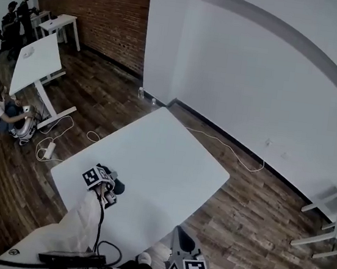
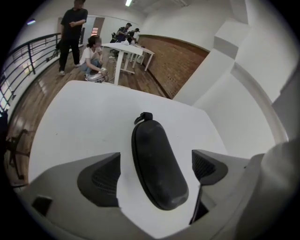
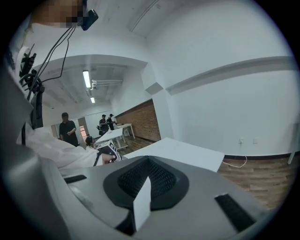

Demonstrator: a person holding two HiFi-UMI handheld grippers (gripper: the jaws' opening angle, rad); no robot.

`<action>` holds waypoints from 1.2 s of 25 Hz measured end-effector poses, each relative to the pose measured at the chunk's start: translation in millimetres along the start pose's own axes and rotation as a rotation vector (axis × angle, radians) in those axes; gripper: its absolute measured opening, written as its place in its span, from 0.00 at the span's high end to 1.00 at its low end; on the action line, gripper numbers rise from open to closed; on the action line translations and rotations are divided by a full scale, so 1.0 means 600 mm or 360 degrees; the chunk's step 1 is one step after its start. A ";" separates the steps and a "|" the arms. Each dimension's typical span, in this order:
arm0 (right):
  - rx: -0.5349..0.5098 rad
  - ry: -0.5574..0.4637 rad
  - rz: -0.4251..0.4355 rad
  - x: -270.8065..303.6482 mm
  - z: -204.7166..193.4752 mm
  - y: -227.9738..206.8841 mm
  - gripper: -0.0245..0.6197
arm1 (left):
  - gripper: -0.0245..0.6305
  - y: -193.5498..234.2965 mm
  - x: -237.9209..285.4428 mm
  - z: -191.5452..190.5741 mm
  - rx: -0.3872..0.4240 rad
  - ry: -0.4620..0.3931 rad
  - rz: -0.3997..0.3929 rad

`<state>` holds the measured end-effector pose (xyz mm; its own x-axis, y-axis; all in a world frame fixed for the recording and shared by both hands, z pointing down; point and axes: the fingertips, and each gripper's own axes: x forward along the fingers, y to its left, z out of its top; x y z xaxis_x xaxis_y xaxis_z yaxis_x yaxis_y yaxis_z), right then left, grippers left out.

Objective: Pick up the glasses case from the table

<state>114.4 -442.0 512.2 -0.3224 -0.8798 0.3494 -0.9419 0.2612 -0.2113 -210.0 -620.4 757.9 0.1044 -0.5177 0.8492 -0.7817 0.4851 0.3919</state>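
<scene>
The black oval glasses case (image 2: 157, 164) lies flat on the white table (image 2: 84, 117), its zip loop pointing away from me. My left gripper (image 2: 154, 174) hangs over it, open wide, with a pad (image 2: 101, 180) on each side of the case and neither touching it. In the head view the left gripper (image 1: 111, 192) is over the table's near-left part, and the case (image 1: 118, 187) shows as a dark spot at its tip. My right gripper (image 1: 181, 234) is off the table's near edge. In its own view the right gripper (image 3: 144, 187) is shut and holds nothing.
The table (image 1: 171, 162) stands on a wood floor beside a white wall (image 1: 255, 81). A cable (image 1: 228, 148) trails on the floor behind it. More white tables (image 1: 36, 61) and people stand far left, and a white frame (image 1: 329, 220) stands at the right.
</scene>
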 end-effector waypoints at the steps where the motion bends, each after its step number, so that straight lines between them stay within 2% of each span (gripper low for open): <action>1: 0.0000 0.0010 -0.0020 -0.004 -0.002 -0.006 0.97 | 0.21 0.004 0.011 0.004 -0.0018 0.0000 0.0049; 5: 0.0008 0.0031 -0.0116 -0.027 -0.004 -0.029 0.97 | 0.21 0.008 0.050 0.001 -0.0042 0.0043 0.0184; 7: 0.0013 0.0029 -0.0158 -0.039 -0.003 -0.037 0.97 | 0.21 0.010 0.053 -0.002 -0.0014 0.0037 0.0259; 9: 0.0017 0.0023 -0.0193 -0.047 0.000 -0.044 0.97 | 0.21 0.011 0.064 0.003 0.0070 -0.0006 0.0319; 11: 0.0020 0.0012 -0.0224 -0.053 0.002 -0.052 0.97 | 0.22 0.012 0.083 0.011 0.0207 -0.0076 0.0353; 12: 0.0022 0.0003 -0.0238 -0.056 0.001 -0.056 0.97 | 0.27 0.016 0.086 0.010 0.0285 -0.0101 0.0381; 13: 0.0026 -0.0007 -0.0248 -0.059 0.000 -0.058 0.97 | 0.37 0.019 0.085 0.008 0.0359 -0.0119 0.0402; 14: 0.0031 -0.0014 -0.0253 -0.063 -0.002 -0.058 0.97 | 0.37 0.023 0.083 0.004 0.0419 -0.0131 0.0410; 17: 0.0046 0.0007 -0.0230 -0.068 -0.007 -0.049 0.97 | 0.41 0.031 0.071 -0.007 0.0512 -0.0093 0.0377; 21: 0.0062 0.0038 -0.0178 -0.066 -0.024 -0.032 0.97 | 0.42 0.052 0.003 -0.013 0.0522 -0.0075 0.0349; 25: 0.0064 0.0015 -0.0116 -0.049 -0.037 -0.009 0.97 | 0.43 0.072 -0.082 0.012 0.0611 -0.0218 0.0316; 27: 0.0068 0.0009 -0.0069 -0.039 -0.037 0.004 0.97 | 0.43 0.052 -0.125 0.020 0.0659 -0.0303 0.0191; 30: 0.0081 -0.0001 0.0005 -0.019 -0.032 0.020 0.97 | 0.43 0.015 -0.209 0.044 0.0801 -0.0467 0.0029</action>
<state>105.2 -421.1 523.0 -0.3252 -0.8793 0.3481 -0.9348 0.2433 -0.2587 -246.3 -569.7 645.8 -0.0306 -0.7208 0.6925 -0.9853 0.1384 0.1006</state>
